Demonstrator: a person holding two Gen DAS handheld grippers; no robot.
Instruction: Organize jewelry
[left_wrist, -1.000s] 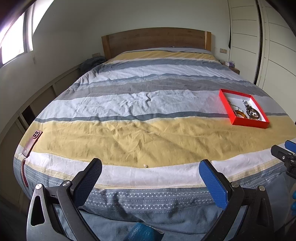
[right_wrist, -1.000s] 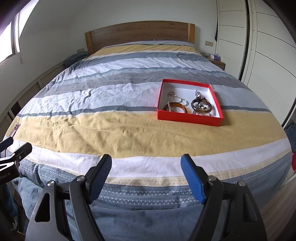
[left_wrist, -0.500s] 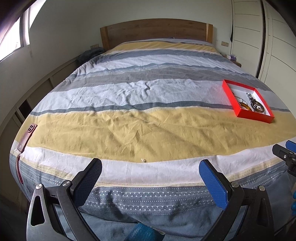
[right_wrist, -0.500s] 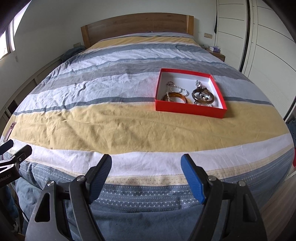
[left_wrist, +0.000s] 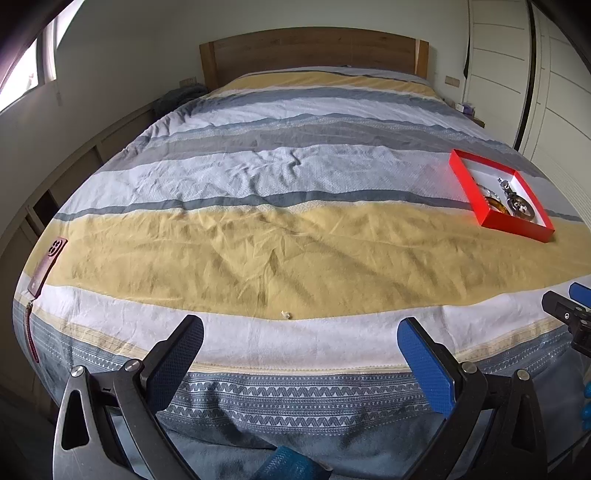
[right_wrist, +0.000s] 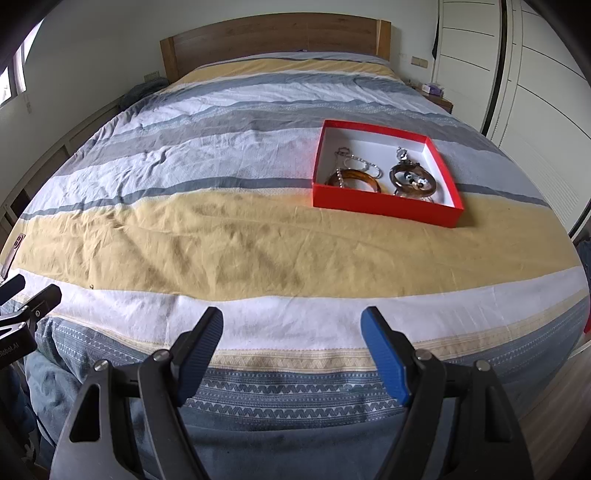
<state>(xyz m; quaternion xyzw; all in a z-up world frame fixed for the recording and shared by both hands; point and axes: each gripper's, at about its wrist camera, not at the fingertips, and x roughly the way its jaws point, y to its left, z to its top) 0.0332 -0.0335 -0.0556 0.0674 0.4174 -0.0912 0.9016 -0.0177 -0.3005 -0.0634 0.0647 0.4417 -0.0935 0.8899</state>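
A red box with a white inside lies on the striped bedspread, right of the bed's middle. It holds two brown bangles, a silver chain and other small pieces. In the left wrist view the box sits at the far right. My right gripper is open and empty at the foot of the bed, well short of the box. My left gripper is open and empty, further left at the foot edge. A tiny pale object lies on the cover just ahead of it.
A dark red phone with a strap lies at the bed's left edge. A wooden headboard stands at the far end. White wardrobe doors line the right side, and a low shelf runs along the left wall.
Both grippers have moved forward and slightly up toward the bed, so the box looks nearer and larger. Both stay open and empty.
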